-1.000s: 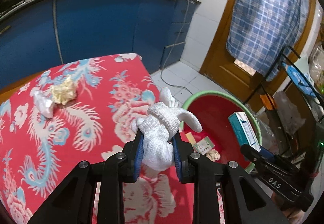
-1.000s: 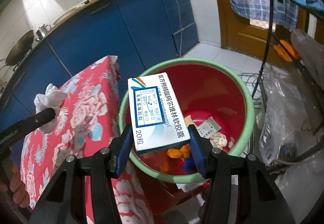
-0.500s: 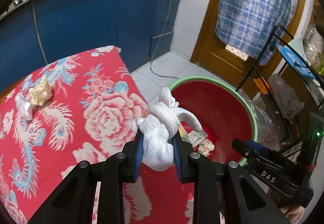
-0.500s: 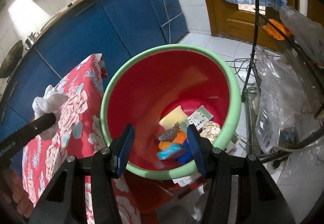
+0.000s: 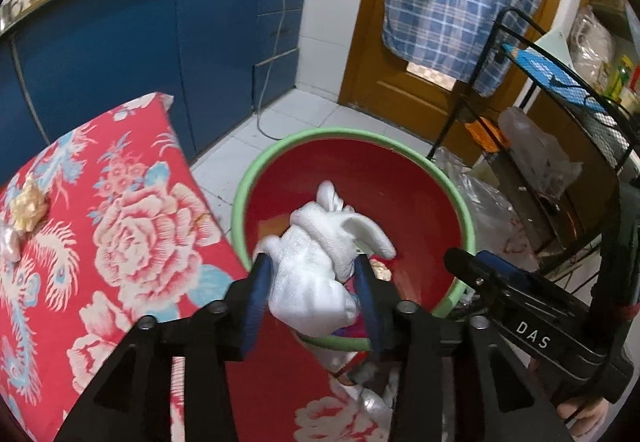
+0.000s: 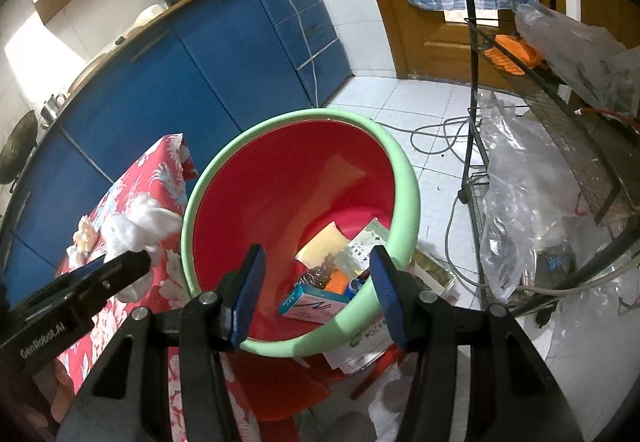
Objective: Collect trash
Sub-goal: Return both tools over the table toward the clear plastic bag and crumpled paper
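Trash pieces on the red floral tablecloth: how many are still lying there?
2. A crumpled yellowish wad and a pale whitish scrap touching it, both near the tablecloth's left edge. More may lie outside the view.

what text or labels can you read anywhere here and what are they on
"DAS": on the right gripper, seen from the left wrist.
"GenRobot.AI": on the left gripper, seen from the right wrist.
Print on the box and papers in the bucket: too small to read.

Red floral-clothed counter (image 5: 132, 226); crumpled yellowish paper wad (image 5: 27, 204) and whitish wrapper (image 5: 11, 242) near its left edge.
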Motion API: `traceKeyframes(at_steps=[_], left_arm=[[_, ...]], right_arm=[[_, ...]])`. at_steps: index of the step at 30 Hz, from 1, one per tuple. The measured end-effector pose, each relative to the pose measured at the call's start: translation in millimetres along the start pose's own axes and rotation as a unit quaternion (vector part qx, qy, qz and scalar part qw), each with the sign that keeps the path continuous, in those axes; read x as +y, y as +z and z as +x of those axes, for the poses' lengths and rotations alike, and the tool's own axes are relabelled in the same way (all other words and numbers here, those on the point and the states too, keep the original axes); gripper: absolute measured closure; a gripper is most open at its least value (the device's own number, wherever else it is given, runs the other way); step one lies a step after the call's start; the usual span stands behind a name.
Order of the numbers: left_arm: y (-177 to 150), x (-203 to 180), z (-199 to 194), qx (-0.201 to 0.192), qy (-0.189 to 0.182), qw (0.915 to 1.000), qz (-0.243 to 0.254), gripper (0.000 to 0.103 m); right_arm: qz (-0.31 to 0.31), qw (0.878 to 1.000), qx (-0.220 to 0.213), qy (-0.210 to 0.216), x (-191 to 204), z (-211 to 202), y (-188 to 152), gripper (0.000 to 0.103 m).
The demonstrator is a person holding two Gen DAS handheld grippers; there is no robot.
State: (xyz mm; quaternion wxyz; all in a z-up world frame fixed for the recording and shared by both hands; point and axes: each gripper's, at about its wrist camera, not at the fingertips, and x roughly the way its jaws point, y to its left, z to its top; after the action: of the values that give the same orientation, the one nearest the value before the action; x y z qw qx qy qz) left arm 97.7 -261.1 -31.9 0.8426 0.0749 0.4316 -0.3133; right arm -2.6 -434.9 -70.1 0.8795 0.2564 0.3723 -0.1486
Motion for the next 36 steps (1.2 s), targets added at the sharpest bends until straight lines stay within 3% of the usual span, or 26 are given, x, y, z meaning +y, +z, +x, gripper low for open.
traceKeyframes(at_steps=[2,10,20,28,36], left_arm=[[0,-2,0,-0.001,-0.001,1.0,0.001,0.047],[2,11,-4,-0.005,0.013,0.9998,-0.016,0.047],[10,65,-40,-0.04,0.063,0.9954,-0.06,0.047],[13,135,-77,-0.07,0.13,0.9832,-0.107,0.047],[15,210,-100,-0.092,0.181,0.9624,-0.181,0.047]], right_arm=[[0.001,1.0,0.0,0.0,-2,0,0,0.047],[-0.008,1.0,-0.005,0.004,7,-5,3,0.047],[-0.046,0.998,-0.011,0.035,51,-12,15,0.046],[-0.082,0.995,-0.013,0.061,107,-11,28,0.046],[-0.116,0.989,-0.001,0.087,164,5,35,0.046]])
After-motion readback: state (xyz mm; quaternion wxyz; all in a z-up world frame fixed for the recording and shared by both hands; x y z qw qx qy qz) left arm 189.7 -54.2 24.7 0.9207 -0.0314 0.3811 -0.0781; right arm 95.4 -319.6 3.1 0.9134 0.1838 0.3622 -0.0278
